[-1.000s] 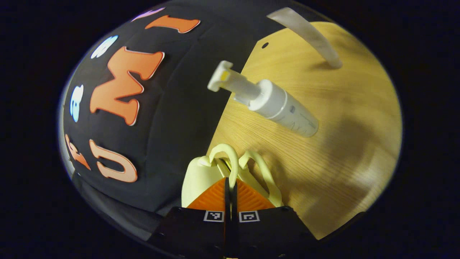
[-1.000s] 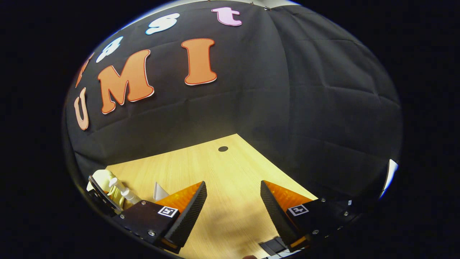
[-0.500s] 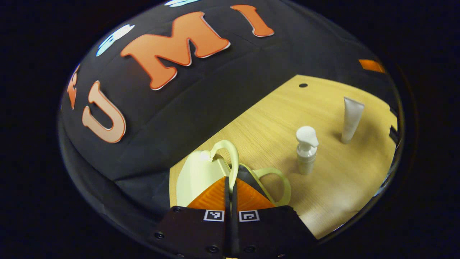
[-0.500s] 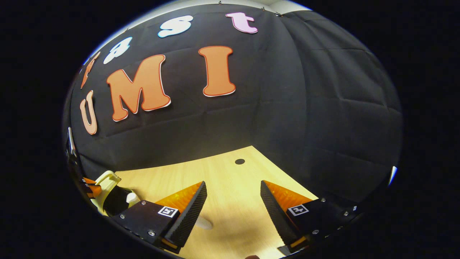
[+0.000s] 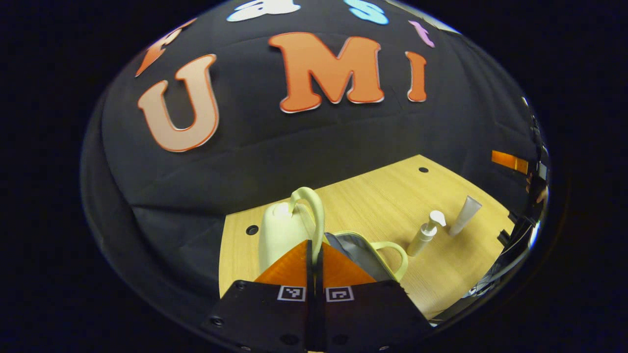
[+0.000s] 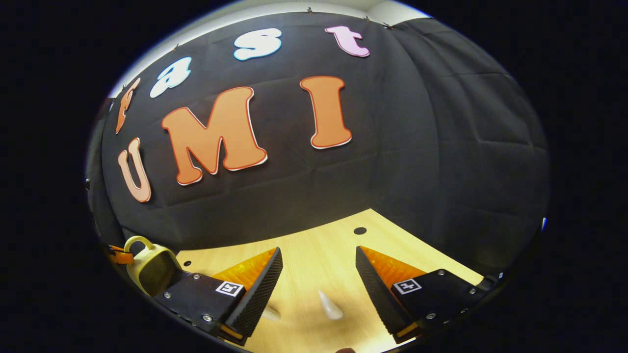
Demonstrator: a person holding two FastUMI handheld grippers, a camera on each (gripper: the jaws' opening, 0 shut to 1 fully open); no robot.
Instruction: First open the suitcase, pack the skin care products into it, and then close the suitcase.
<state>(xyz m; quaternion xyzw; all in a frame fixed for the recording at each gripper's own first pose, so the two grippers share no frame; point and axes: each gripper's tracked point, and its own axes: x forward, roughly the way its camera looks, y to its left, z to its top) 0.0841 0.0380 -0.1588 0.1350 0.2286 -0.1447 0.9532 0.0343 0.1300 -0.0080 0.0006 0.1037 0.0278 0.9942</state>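
1. On the wooden table (image 5: 373, 196) your left gripper (image 5: 314, 255) is pinched tight on the pale suitcase's (image 5: 282, 235) upper handle (image 5: 314, 211), lid raised.
2. Beside it stand the pump bottle (image 5: 425, 234) and tube (image 5: 465, 215).
3. Your right gripper (image 6: 318, 274) hangs wide apart, holding nothing.

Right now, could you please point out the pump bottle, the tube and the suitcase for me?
pump bottle (image 5: 423, 238), left gripper view, on its body below the pump head.
tube (image 5: 464, 215), left gripper view, on the middle of its body.
suitcase (image 5: 278, 237), left gripper view, on the raised pale lid.
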